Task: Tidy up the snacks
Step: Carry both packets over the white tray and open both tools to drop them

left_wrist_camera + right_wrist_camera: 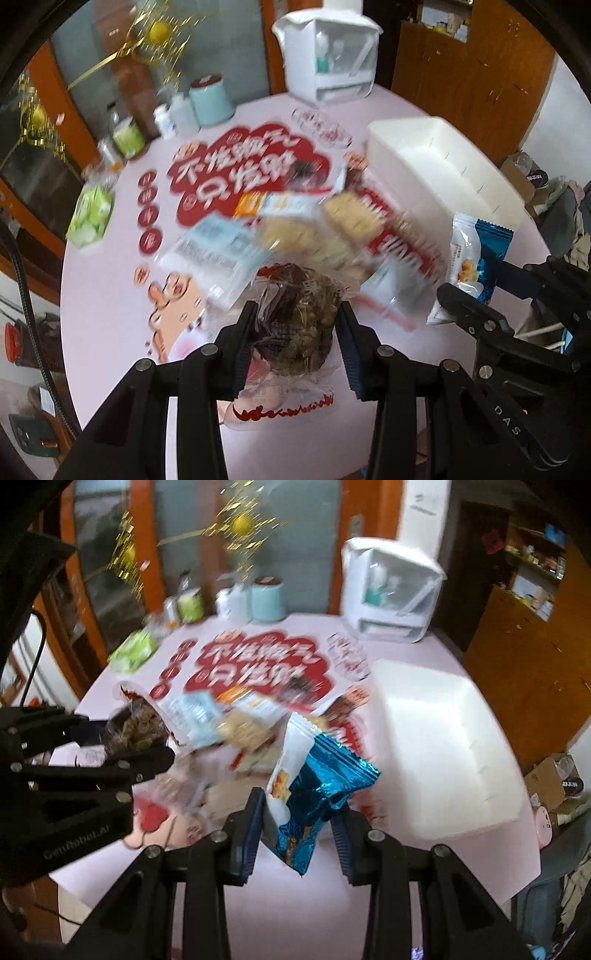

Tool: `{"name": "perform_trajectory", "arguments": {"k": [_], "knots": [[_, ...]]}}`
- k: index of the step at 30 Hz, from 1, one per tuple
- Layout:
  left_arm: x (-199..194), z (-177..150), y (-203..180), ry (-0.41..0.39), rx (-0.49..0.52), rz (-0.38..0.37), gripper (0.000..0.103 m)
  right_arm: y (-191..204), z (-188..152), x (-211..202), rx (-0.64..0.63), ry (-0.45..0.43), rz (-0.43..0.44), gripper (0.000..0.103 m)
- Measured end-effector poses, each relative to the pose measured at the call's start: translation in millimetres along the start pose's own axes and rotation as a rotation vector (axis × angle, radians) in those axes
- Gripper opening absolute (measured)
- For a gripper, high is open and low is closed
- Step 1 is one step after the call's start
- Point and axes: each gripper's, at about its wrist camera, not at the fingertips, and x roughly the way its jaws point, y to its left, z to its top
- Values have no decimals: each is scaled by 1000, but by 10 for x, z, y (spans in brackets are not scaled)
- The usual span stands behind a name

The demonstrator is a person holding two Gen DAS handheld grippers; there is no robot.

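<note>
The left gripper (295, 332) is clamped on a clear-wrapped dark cake (301, 321), its two pads pressing the sides of the wrapper, with the packet lifted just off the pink tabletop (110, 280); the right gripper (297, 823) is closed on a blue-and-white foil packet (314, 786), holding it by its lower half so the crimped top stands up and leans to the right. Both look light and soft: the cake would likely crush if squeezed harder, so a hold across its widest part with little force suits it, and the film around it is probably slick and loose. The foil packet seems puffed with air and crinkly, apt to slip or twist between the pads, so a pinch nearer the sealed seam or across the flat middle should hold better. More wrapped biscuits and packets lie in a blurred heap (295, 229) at the middle of the tabletop, between the grippers and the far edge. The white open bin (443, 170) stands to the right of the heap, near the right gripper, and what shows of its inside appears bare, though its near corner is not seen; it is the likely place for the snacks. A white lidded cabinet (328, 55) at the far edge holds bottles behind a clear front, and a pale blue canister (210, 99) with small jars stands beside it to the left
</note>
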Motion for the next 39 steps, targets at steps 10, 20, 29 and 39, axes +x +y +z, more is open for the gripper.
{"name": "perform_trajectory", "arguments": {"k": [10,20,29,39], "knots": [[111,797,-1084,-50,-10,-37,41,-1195,165,-42,126,-120,-127,36],[615,1517,-1753,-50,-20,-27,41,-2002,285,468,195,-80,-254,36],[1155,1745,-1974,-10,-43,18,41,-2294,216,924,205,3,-263,36],[1593,1747,-2139,73,-8,39,43,-2421,98,1229,234,98,-200,37]]}}
